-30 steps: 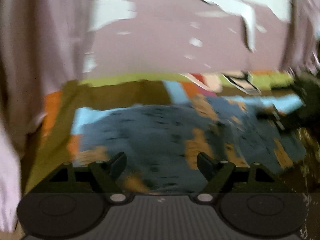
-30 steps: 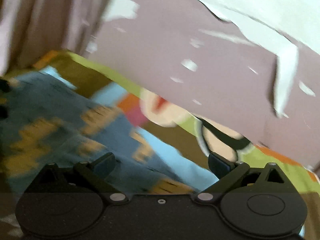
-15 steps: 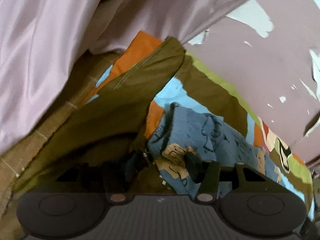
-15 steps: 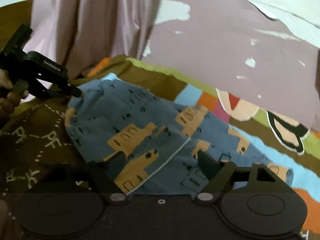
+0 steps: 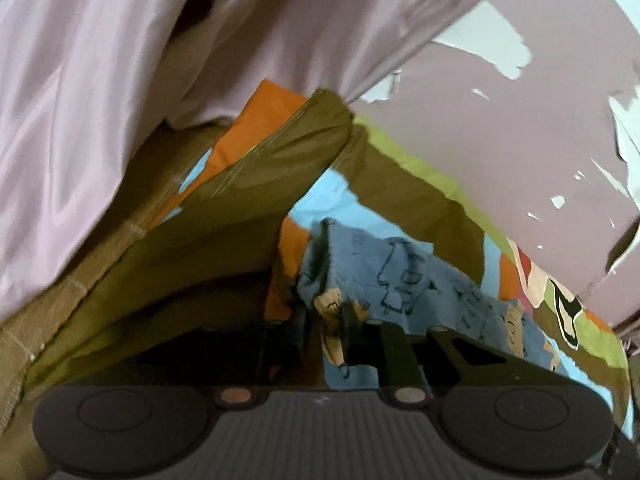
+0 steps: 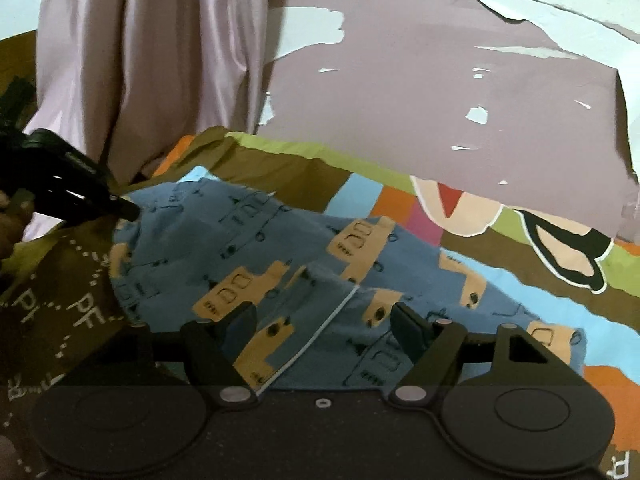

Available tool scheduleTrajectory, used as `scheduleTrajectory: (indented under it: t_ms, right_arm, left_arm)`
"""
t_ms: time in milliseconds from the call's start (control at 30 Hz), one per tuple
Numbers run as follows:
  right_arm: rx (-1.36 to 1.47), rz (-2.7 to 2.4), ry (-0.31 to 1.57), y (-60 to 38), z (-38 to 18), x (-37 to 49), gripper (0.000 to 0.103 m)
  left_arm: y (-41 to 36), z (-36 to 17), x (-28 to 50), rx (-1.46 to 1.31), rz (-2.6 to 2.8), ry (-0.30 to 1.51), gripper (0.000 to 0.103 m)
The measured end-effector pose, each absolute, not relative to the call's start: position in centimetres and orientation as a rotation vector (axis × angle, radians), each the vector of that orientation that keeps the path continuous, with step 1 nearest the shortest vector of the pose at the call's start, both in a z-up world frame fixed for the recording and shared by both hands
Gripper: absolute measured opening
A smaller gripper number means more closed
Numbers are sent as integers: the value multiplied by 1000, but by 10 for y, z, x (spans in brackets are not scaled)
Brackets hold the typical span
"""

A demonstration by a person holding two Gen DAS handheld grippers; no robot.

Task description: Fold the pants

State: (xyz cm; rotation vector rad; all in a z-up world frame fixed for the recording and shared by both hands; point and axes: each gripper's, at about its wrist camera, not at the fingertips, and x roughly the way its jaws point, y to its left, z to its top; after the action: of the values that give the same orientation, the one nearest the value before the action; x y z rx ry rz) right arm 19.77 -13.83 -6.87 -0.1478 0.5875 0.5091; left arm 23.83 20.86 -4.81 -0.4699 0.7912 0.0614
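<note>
Blue pants (image 6: 280, 248) with tan truck prints lie spread on a patchwork bedsheet (image 6: 520, 292). At their left edge my left gripper (image 6: 128, 212) is closing its jaws. In the left wrist view the left gripper (image 5: 326, 320) has a bunched corner of the pants (image 5: 400, 276) pinched between its narrow fingers. My right gripper (image 6: 324, 320) stands open low over the middle of the pants. The blue cloth and its white seam lie below the gap, and its pads do not press on anything.
A pink curtain (image 5: 100, 80) hangs at the left, against a mauve wall (image 6: 440, 100) with peeling paint. An olive and orange fold of bedding (image 5: 240, 208) rises left of the pants. Brown cloth with white letters (image 6: 60, 300) lies at the near left, below a hand (image 6: 8, 220).
The left gripper rolled, swung to the pants' left edge and narrowed its jaws onto the cloth. The right gripper shifted over the pants' middle and narrowed a little.
</note>
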Motion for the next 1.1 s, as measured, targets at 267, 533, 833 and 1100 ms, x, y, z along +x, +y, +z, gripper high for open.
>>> scheduleTrajectory:
  t_ms: [267, 533, 833, 1100]
  right_arm:
    - [-97, 501, 677, -145, -81, 211, 83]
    - [-88, 512, 685, -148, -80, 211, 83]
    - [-91, 516, 686, -147, -81, 209, 83]
    - [-90, 520, 686, -148, -82, 211, 84]
  left_arm:
    - [191, -31, 233, -321, 42, 753, 17]
    - [163, -25, 236, -99, 82, 767, 20]
    - [169, -23, 239, -36, 109, 724, 50]
    - [180, -35, 259, -100, -32, 822, 48]
